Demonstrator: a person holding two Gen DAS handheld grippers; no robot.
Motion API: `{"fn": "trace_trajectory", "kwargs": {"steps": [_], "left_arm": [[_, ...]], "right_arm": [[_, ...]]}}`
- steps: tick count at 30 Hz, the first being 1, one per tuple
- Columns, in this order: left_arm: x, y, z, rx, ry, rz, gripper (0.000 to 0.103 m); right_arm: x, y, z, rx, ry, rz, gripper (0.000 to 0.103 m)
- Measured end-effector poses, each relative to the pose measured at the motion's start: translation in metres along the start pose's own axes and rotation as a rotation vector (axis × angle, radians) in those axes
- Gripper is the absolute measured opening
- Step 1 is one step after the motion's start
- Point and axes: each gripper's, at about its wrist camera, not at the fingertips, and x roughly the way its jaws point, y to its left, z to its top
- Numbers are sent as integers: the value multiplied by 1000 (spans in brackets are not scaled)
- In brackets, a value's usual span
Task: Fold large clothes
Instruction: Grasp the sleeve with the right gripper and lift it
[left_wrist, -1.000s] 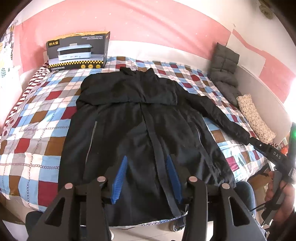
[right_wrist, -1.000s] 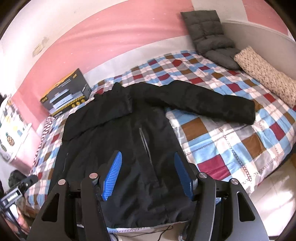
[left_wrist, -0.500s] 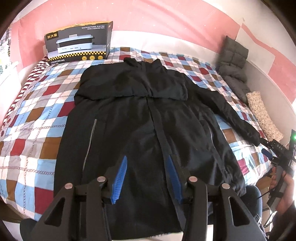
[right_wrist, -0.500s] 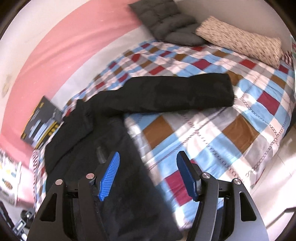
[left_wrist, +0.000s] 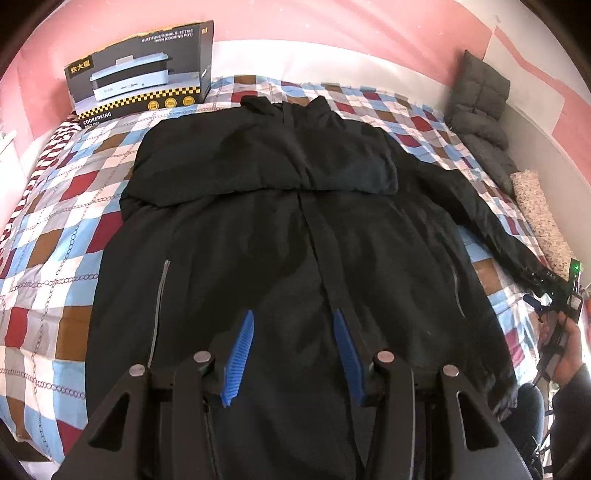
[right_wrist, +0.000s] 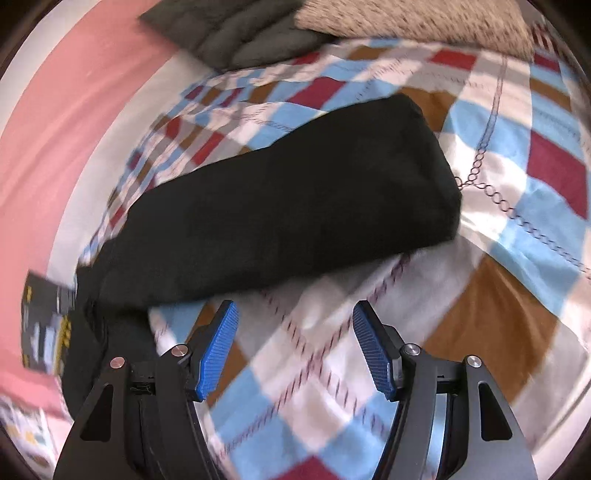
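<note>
- Right gripper (right_wrist: 293, 347) gaped empty, lower centre, near the sleeve (right_wrist: 288, 199); best to pinch its cuff (right_wrist: 432, 173).
- Left gripper (left_wrist: 291, 354) unclenched, empty, over the coat (left_wrist: 288, 258).

coat (left_wrist: 288, 236) flat on bed (left_wrist: 55, 266), frame centre | box (left_wrist: 140, 74) on bed behind coat, upper left | cushion (left_wrist: 480, 110) and pillow (left_wrist: 539, 214) along bed's right edge | coat sleeve (left_wrist: 476, 214) stretches toward right edge

Coat (left_wrist: 295, 258) hem behind left fingers (left_wrist: 240, 347)
</note>
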Motion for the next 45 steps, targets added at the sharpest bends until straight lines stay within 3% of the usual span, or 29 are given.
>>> {"fn": "trace_trajectory", "kwargs": {"steps": [3,10,11,12,13,19,24,30,38,45], "left_arm": [[12,5,5,-7,15,11,47],[35,20,12,-50,32,19,47],[36,21,12,-55,32,18,47],[37,23,12,-60,33,18,47],[38,25,11,-64,33,17,47],[38,41,11,-98,22,19,47],[34,56,10,-137,7,15,47],[29,75,8,-168,-12,14,47],[32,110,6,-222,-23,31,47],[34,135,2,-257,-29,47,47]], "right_arm": [[9,-6,12,45,-10,23,65],[27,-7,37,106,-24,-31,65],[26,-5,40,109,-28,-42,61],[25,-1,44,106,-38,-48,41],[20,5,47,85,-51,-50,28],[-28,74,65,-93,-145,16,22],[-72,172,64,-301,-211,148,21],[-82,284,31,-503,-188,294,20],[-35,397,-49,-722,-45,404,20],[36,436,-140,-895,128,383,20]]}}
